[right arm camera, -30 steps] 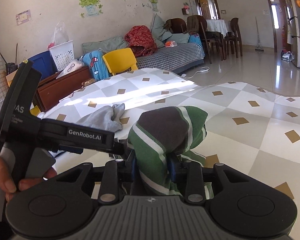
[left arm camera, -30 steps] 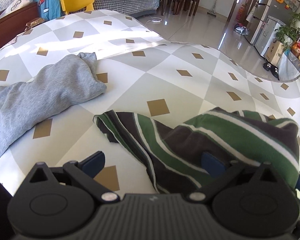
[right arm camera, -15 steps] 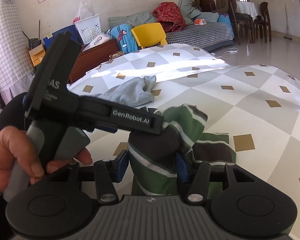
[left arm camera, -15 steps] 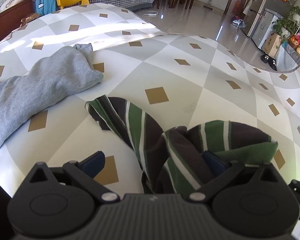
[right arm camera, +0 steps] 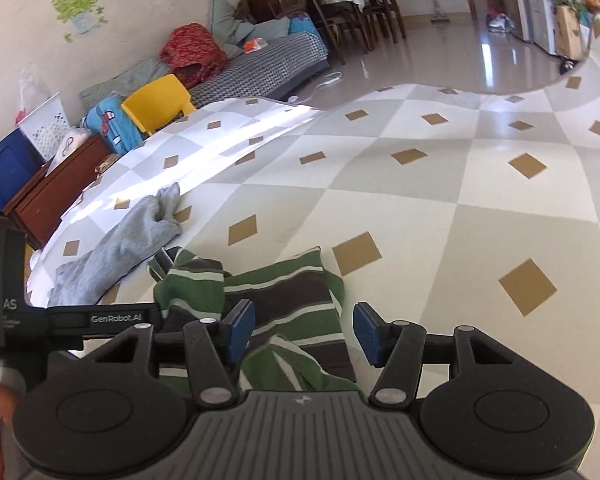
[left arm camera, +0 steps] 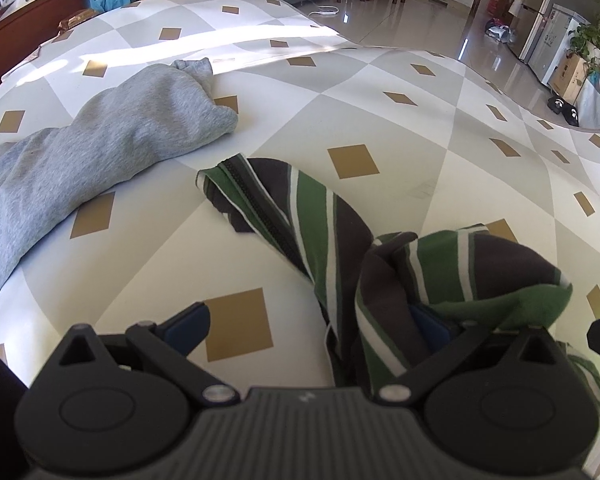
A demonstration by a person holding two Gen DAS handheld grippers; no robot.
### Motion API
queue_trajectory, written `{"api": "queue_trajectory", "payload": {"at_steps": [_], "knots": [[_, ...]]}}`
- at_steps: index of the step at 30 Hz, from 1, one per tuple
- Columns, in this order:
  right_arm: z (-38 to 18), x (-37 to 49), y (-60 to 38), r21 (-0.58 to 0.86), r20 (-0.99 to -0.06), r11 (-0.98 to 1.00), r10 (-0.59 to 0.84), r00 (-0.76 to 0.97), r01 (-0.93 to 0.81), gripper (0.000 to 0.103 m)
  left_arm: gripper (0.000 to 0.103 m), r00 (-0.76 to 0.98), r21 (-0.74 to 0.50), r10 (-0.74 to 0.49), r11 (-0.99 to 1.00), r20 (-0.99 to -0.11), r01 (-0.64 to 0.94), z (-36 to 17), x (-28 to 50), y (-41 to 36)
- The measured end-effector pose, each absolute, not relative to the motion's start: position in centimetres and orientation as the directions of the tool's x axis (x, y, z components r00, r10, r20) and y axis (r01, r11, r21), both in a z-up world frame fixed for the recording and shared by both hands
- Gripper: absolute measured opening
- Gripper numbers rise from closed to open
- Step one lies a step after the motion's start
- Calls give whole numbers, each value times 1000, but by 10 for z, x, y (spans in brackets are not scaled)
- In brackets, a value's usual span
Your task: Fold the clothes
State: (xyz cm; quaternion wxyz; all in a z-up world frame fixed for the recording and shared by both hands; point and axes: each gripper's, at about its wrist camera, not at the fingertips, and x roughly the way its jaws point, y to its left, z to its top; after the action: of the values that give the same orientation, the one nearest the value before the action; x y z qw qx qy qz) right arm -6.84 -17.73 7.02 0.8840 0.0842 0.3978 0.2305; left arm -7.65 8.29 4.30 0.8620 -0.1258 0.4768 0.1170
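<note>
A green, dark and white striped garment [left arm camera: 324, 224] lies bunched on the diamond-patterned cloth [left arm camera: 380, 120]. It also shows in the right wrist view [right arm camera: 284, 296]. My left gripper [left arm camera: 308, 324] is open wide; a fold of the striped garment drapes over its right finger [left arm camera: 428, 324], and its left finger is bare. My right gripper [right arm camera: 300, 332] is open, its blue pads [right arm camera: 240, 332] apart just above the garment. The left gripper's body [right arm camera: 100, 318] shows in the right wrist view, beside the garment.
A grey sweatshirt [left arm camera: 100, 136] lies crumpled to the left; it also shows in the right wrist view [right arm camera: 120, 244]. Beyond the surface's far edge stand a yellow chair [right arm camera: 156, 100], a wooden cabinet [right arm camera: 52, 192] and a sofa [right arm camera: 256, 68].
My right gripper has opened and let go of the striped garment, which has dropped onto the cloth. The left gripper has moved forward, its jaws still wide.
</note>
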Motion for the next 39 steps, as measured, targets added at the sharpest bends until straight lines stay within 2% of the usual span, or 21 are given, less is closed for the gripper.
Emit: {"api": "queue_trajectory", "payload": {"at_steps": [8,14,16,18,20,23,34,37,39], "knots": [[35,-52,-160,312,-725,897,438,532,-312,55,103,530,-93,89,947,-843,-307,40,-79,81],[16,-46,-145,305,-737,897,435,517,-320,57,103,541,-73,99,955,-835,-287,40,-79,76],[16,-48,-139,282,-735,895,434,522,-347,51,103,543,-75,98,955,-834,-286,40,-79,76],[16,-49,-133,259,-732,891,433,527,-372,33,103,547,-73,98,956,-831,-283,40,-79,75],[16,-51,-131,250,-723,888,437,535,-386,20,103,553,-70,99,958,-827,-277,41,-79,75],[23,-55,-132,231,-693,885,441,570,-403,13,103,566,-59,106,962,-818,-266,44,-80,72],[81,-73,-149,135,-464,926,373,803,-353,12,103,620,0,100,987,-778,-159,55,-87,50],[84,-70,-155,175,-459,920,391,798,-351,12,103,627,40,102,993,-773,-112,54,-91,38],[83,-67,-158,209,-469,914,406,784,-348,16,103,629,65,105,994,-771,-86,52,-92,31]]}}
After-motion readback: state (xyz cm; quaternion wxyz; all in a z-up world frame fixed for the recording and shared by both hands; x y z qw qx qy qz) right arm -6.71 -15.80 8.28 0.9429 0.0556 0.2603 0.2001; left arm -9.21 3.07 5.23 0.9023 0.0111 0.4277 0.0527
